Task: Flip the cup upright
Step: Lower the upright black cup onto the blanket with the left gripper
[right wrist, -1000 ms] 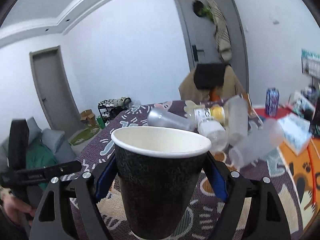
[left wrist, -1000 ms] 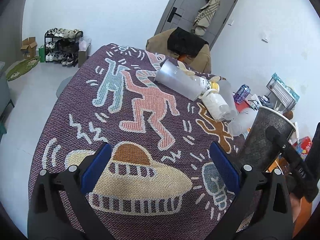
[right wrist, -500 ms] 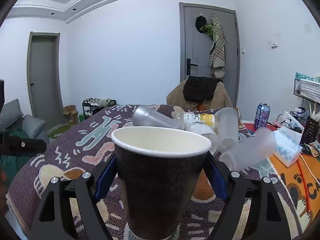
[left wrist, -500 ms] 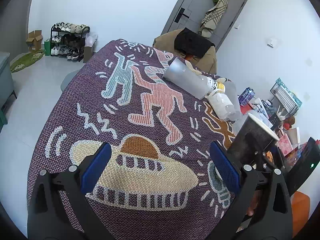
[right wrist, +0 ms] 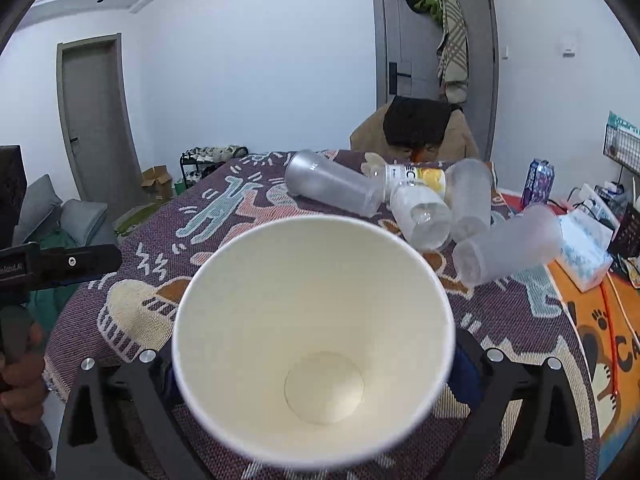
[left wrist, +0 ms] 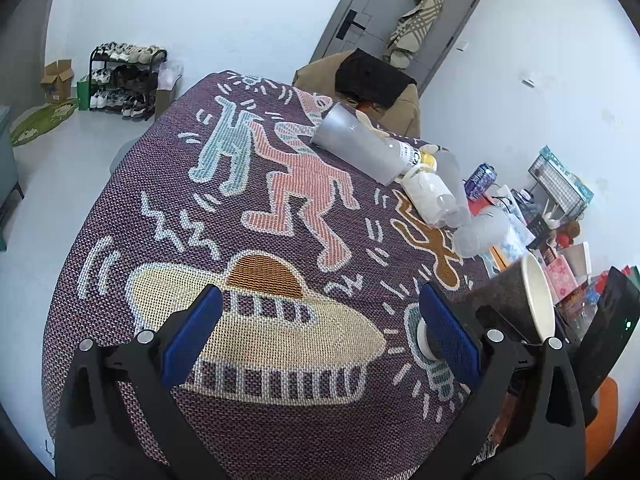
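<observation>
A dark paper cup (right wrist: 312,336) with a white inside fills the right wrist view. My right gripper (right wrist: 316,364) is shut on its lower body, and its mouth is tipped toward the camera, so I see down to its bottom. In the left wrist view the same cup (left wrist: 508,300) is at the right edge, tilted, its white rim facing right, above the patterned tablecloth (left wrist: 256,216). My left gripper (left wrist: 320,340) is open and empty above the cloth's near part, left of the cup.
Several frosted plastic cups and bottles (right wrist: 404,200) lie on their sides at the table's far right (left wrist: 400,168). A tissue pack (right wrist: 580,252) and clutter lie to the right. A chair with a coat (right wrist: 416,128) stands behind the table.
The right gripper has tilted the cup from upright so that its mouth faces the right wrist camera. In the left view the cup has leaned right and moved lower. The left gripper stayed open.
</observation>
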`<state>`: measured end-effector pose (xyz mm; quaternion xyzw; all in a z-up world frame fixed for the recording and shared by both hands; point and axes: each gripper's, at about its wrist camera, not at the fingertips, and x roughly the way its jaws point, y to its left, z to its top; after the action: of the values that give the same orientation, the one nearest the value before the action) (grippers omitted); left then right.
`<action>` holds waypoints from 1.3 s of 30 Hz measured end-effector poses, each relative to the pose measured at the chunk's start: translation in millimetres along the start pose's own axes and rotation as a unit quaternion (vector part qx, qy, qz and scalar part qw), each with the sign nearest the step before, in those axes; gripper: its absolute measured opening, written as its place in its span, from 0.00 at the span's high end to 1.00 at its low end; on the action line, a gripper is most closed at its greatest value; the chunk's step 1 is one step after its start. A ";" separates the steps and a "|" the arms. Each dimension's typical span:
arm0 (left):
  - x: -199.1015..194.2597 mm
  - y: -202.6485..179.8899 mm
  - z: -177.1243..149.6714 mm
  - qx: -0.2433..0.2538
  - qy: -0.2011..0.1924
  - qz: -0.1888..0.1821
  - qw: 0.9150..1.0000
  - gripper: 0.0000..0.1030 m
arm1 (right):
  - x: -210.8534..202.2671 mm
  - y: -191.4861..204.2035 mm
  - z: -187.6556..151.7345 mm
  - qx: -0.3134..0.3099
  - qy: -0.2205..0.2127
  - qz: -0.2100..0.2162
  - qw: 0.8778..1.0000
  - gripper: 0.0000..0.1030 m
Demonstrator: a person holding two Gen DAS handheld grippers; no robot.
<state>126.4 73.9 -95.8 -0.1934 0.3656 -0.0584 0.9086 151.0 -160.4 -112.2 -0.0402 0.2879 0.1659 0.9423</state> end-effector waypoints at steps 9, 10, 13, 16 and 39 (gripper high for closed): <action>-12.8 -25.2 -10.8 0.053 -0.006 -0.002 0.999 0.05 | -34.7 -5.1 -12.0 0.018 -0.011 0.007 1.000 0.07; -14.8 -28.1 -11.9 0.060 -0.007 -0.002 0.998 0.05 | -37.7 -5.4 -12.5 0.020 -0.011 0.008 1.000 0.07; -20.7 -37.6 -14.8 0.077 -0.014 -0.005 0.997 0.05 | -50.1 -8.7 -15.1 0.025 -0.012 0.008 1.000 0.07; -26.8 -47.7 -19.0 0.095 -0.021 -0.005 0.995 0.05 | -63.7 -10.8 -18.7 0.028 -0.016 0.008 0.999 0.07; -83.1 -88.4 -61.4 0.187 -0.075 0.030 0.979 0.05 | -121.9 -21.0 -56.6 0.072 -0.025 0.020 0.997 0.07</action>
<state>27.0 -5.6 -48.0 -0.0129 0.2849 -0.0843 0.9548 33.1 -225.1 -91.9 0.0376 0.2764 0.1643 0.9462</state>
